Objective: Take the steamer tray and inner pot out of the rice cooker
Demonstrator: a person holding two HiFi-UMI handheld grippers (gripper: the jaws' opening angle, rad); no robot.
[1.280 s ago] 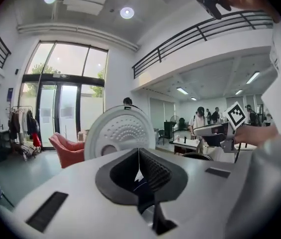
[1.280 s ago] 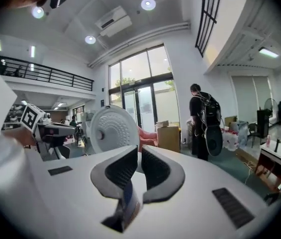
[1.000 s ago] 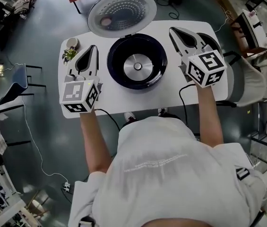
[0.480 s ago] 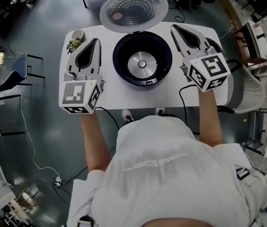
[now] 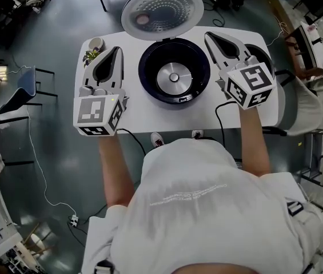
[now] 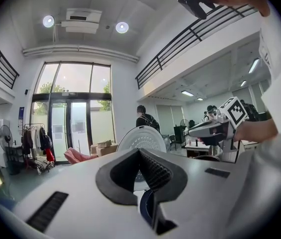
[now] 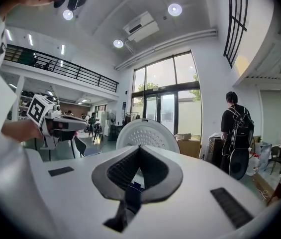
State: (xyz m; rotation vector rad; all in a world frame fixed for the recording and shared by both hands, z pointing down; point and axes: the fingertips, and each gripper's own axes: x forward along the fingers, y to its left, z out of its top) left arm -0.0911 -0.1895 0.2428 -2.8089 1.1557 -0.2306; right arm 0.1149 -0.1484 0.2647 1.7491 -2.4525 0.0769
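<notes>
The dark rice cooker [image 5: 174,76] stands open in the middle of the white table [image 5: 150,116], its perforated lid [image 5: 162,11] tilted back. Its cavity shows only a silver round plate [image 5: 174,77] at the bottom. My left gripper [image 5: 115,50] hovers left of the cooker, shut and empty. My right gripper [image 5: 208,36] hovers to the cooker's right, also shut and empty. A dark round vessel [image 5: 262,55] sits on the table behind the right gripper, mostly hidden. The left gripper view shows the shut jaws [image 6: 140,151] facing the lid [image 6: 141,136]. The right gripper view shows shut jaws [image 7: 140,148] and the lid [image 7: 147,133].
A small cup with a plant [image 5: 94,45] stands at the table's far left corner. Cables [image 5: 221,127] hang off the near edge. A blue chair [image 5: 18,99] stands on the floor to the left. In the right gripper view a person [image 7: 237,133] stands off to the right.
Both grippers have drifted a little beside the cooker and risen slightly, and the head view has shifted. Both pairs of jaws stayed shut with nothing in them.
</notes>
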